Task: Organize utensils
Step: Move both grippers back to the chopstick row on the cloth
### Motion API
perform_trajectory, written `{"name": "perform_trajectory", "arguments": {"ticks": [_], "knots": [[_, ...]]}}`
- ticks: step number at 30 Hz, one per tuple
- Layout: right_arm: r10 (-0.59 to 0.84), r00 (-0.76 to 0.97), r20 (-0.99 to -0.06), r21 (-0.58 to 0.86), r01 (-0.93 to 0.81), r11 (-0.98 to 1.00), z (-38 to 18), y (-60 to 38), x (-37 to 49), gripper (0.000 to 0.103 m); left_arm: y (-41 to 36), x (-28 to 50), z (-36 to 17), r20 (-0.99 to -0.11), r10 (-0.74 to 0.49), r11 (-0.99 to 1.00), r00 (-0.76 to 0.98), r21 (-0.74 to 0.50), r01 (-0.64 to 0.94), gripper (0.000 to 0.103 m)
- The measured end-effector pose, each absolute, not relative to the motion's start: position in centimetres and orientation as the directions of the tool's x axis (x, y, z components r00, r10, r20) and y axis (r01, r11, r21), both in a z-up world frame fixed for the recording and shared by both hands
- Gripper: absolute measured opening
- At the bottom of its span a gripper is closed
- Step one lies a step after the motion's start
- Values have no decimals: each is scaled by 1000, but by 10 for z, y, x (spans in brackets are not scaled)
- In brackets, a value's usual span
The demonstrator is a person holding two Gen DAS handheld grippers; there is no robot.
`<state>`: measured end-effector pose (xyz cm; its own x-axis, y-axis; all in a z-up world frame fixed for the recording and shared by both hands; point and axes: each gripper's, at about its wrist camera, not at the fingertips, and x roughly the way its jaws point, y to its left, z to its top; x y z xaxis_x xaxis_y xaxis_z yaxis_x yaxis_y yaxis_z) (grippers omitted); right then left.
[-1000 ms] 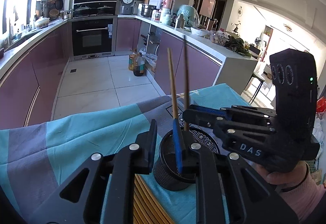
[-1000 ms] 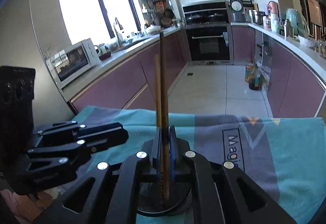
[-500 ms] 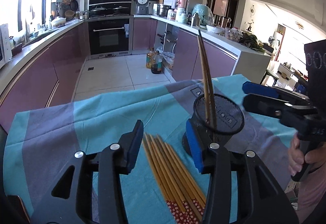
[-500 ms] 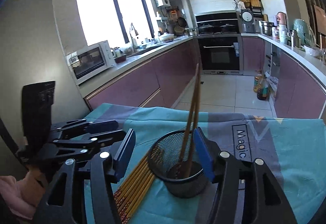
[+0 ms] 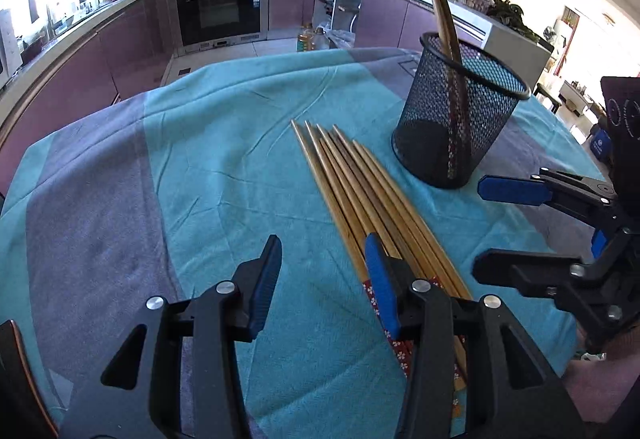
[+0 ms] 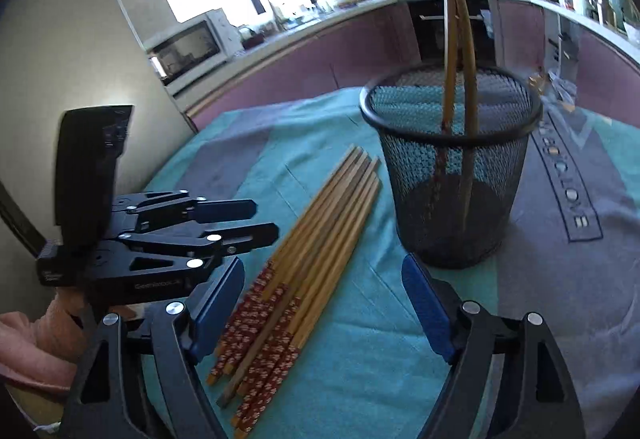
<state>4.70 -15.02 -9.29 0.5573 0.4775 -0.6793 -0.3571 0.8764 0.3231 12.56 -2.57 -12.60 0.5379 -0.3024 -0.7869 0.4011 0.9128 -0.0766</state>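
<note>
**Both claws free, chopsticks waiting**

Now my left gripper (image 5: 322,271) hangs with its jaws apart and empty above the loose chopsticks (image 5: 362,191) lying on the teal cloth (image 5: 208,159). My right gripper (image 6: 320,303) is opening, nothing between its jaws. Two chopsticks (image 6: 456,39) stand in the mesh holder (image 6: 452,199) just beside the bundle.

The left gripper (image 5: 322,271) tilts downward, its jaws partly apart with nothing between them. The right gripper (image 6: 322,303) also tilts downward; its jaws are opening wide and are empty. A hand (image 6: 60,323) in a pink sleeve holds the left gripper.
</note>
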Motion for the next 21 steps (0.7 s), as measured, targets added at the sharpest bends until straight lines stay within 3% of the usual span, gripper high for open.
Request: {"name": "perform_trajectory", "arguments": {"ticks": [7, 10, 14, 21], "knots": [[419, 557, -717, 290, -308, 906, -103, -142, 48, 75, -37, 136, -134, -800, -290, 916, 525, -74, 394, 43], [399, 555, -729, 271, -302, 914, -105, -139, 48, 69, -38, 140, -135, -805, -281, 919, 523, -69, 388, 43], [382, 555, -739, 252, -298, 921, -107, -134, 50, 53, -37, 145, -136, -808, -282, 924, 517, -84, 373, 43], [358, 554, -751, 217, -304, 927, -110, -124, 53, 36, -37, 140, -136, -807, -296, 918, 511, -93, 385, 23]]}}
